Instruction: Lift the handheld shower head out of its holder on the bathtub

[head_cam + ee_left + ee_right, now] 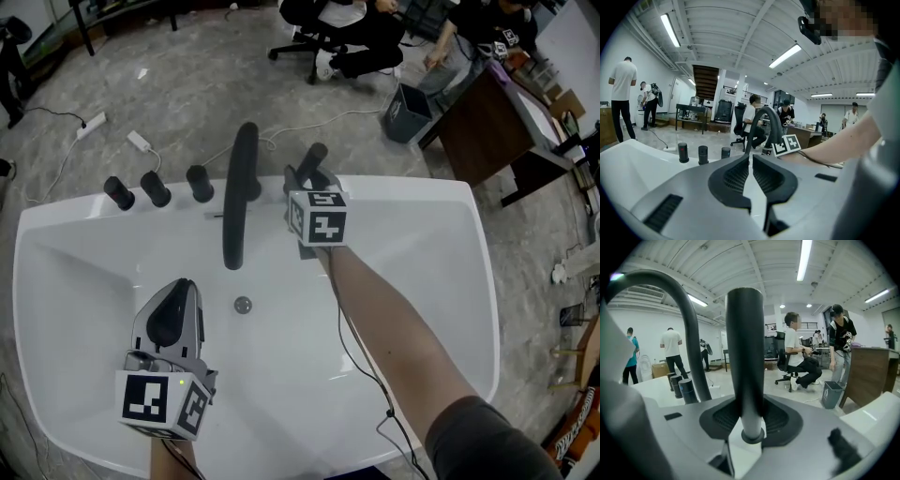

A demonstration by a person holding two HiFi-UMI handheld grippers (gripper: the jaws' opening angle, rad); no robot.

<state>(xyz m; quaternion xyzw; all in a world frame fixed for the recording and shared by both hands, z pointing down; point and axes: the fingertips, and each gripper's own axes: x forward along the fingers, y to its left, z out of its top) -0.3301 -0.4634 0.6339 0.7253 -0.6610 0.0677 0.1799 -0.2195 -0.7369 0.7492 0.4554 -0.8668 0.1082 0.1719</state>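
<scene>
The handheld shower head is a black rod standing upright in its holder on the far rim of the white bathtub. My right gripper reaches over the tub to it. In the right gripper view the rod stands between the two ribbed pads, which press on both its sides just above its base ring; the gripper is shut on it. My left gripper hovers over the tub's near left, and its jaws are shut with nothing held.
A black arched spout stands just left of the shower head, with three black knobs further left. The drain lies mid-tub. Beyond the tub are a seated person on an office chair, a bin and a wooden desk.
</scene>
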